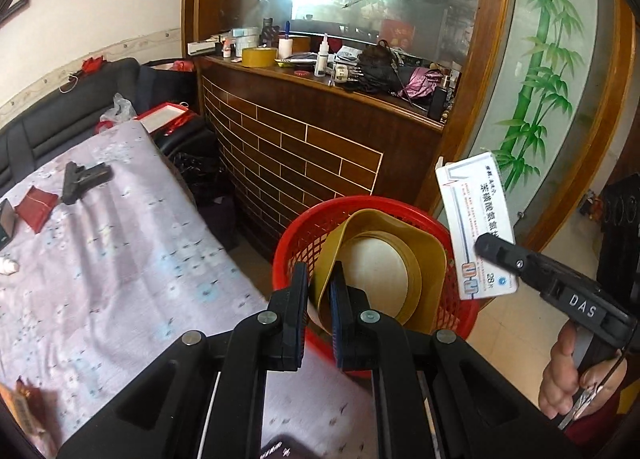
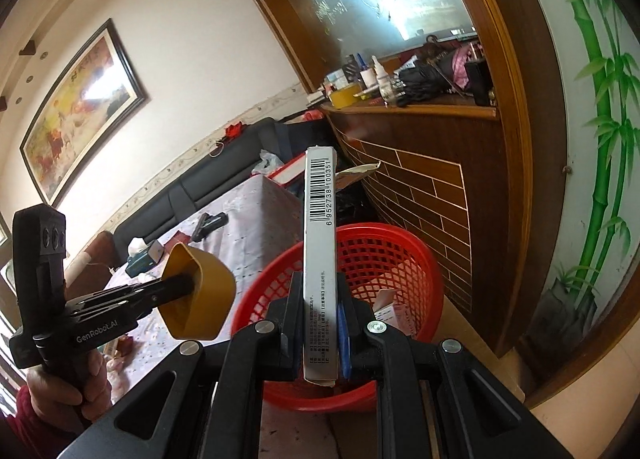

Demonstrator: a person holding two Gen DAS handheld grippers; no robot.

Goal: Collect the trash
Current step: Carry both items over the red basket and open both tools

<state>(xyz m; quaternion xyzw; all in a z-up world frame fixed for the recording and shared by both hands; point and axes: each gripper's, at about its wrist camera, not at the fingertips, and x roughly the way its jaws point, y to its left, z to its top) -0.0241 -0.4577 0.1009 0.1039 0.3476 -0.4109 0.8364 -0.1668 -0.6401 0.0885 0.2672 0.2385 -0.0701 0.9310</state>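
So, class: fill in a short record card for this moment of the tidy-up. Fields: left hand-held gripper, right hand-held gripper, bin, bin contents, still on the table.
left hand-held gripper: shut on yellow cup, above the bin
right hand-held gripper: shut on white carton, edge-on, barcode showing
bin: red mesh basket, on the floor beside the table
bin contents: some white paper packaging
still on the table: red packet, black tool
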